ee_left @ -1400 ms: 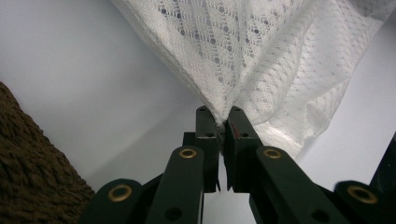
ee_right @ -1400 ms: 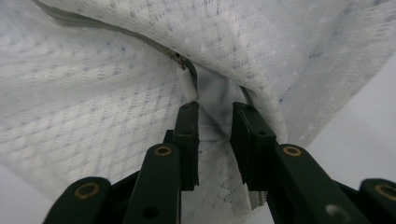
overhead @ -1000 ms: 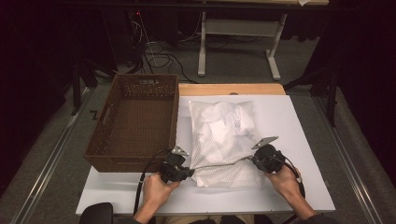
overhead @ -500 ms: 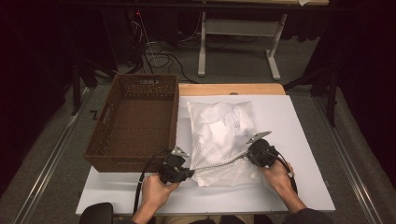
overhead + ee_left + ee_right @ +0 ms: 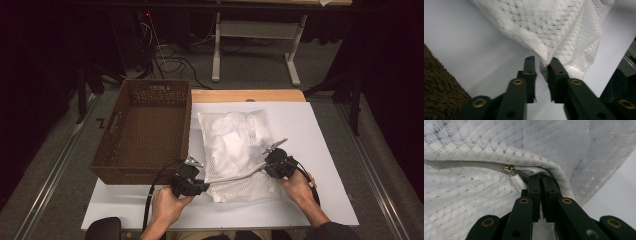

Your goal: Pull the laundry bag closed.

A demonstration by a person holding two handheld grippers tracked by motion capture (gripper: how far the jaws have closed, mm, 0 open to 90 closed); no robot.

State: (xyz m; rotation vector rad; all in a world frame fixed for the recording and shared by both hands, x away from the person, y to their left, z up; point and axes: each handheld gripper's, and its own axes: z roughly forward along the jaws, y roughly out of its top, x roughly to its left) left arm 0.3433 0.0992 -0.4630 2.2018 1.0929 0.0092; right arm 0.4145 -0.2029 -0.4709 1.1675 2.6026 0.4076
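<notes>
Overhead, white tabletop (image 5: 320, 150) bears brown basket (image 5: 142, 132); dark room surrounds.

**What stays unseen**

The bag's (image 5: 235, 150) contents blur into white lumps behind the mesh. The zipper (image 5: 469, 165) runs off the frame's left edge, its pull tab (image 5: 519, 182) half hidden behind the right tongs (image 5: 541, 178).

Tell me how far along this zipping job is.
Done: the grey zipper on the white mesh laundry bag looks closed up to its slider. In hand: the right claw pinches the bag's edge beside the slider; the left claw has just been opening. Left: perhaps moving it into the empty brown wicker basket.
</notes>
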